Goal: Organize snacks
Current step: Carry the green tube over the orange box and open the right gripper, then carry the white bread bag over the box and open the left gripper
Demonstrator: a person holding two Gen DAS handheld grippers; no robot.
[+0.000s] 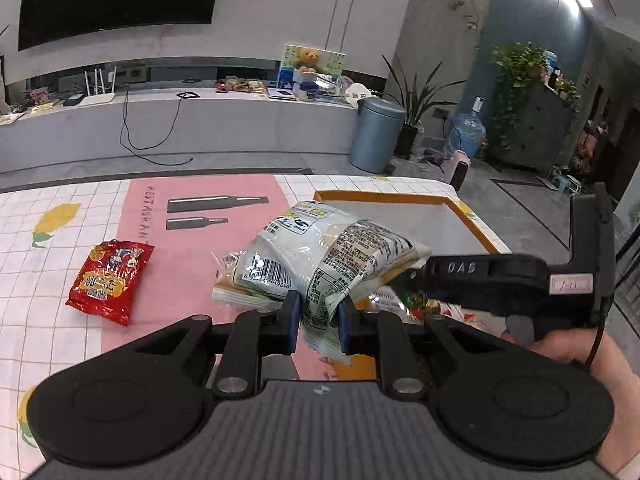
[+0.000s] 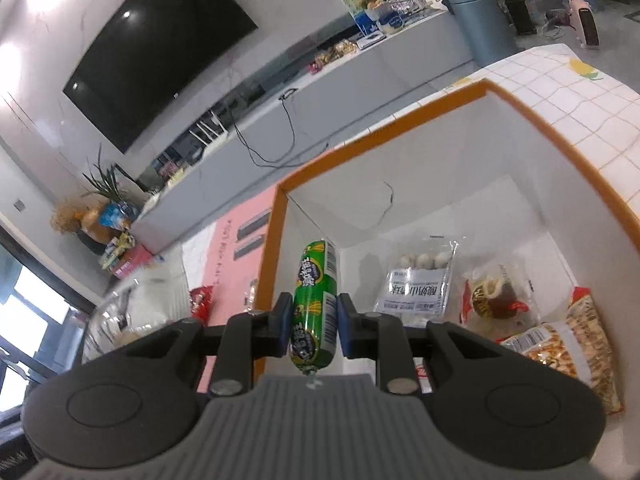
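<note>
My left gripper (image 1: pixel 318 316) is clamped on a white bag (image 1: pixel 320 264): the blue pads pinch a fold of its crinkled wrapper, and the rest of the bag bulges out ahead of the fingers, lifted clear of the cloth (image 1: pixel 48 256). The bag hangs just in front of the box (image 1: pixel 472 224), near its orange-rimmed left corner. A red pack (image 1: pixel 110 280) lies flat on the cloth, well to the left of the box, at the edge of the pink stripe. My other tool reaches in from the right, its black body crossing just in front of the box, with my hand (image 1: pixel 568 352) wrapped around its grip.

My right gripper (image 2: pixel 311 316) holds a green sausage (image 2: pixel 314 304) over the box (image 2: pixel 384 128), near its left wall. The sausage stands lengthwise between the blue pads; the left pad presses on it, but at the right pad I cannot tell whether there is contact or a thin gap, so I cannot say if the grip is firm. Inside the box, on its floor, lie a clear pack (image 2: pixel 420 284) of white balls, to the right of it a small snack (image 2: pixel 496 296) with a dark picture, and against the right wall a nut bag (image 2: pixel 572 344). The red pack (image 2: pixel 202 300) shows just outside the box's left wall.
</note>
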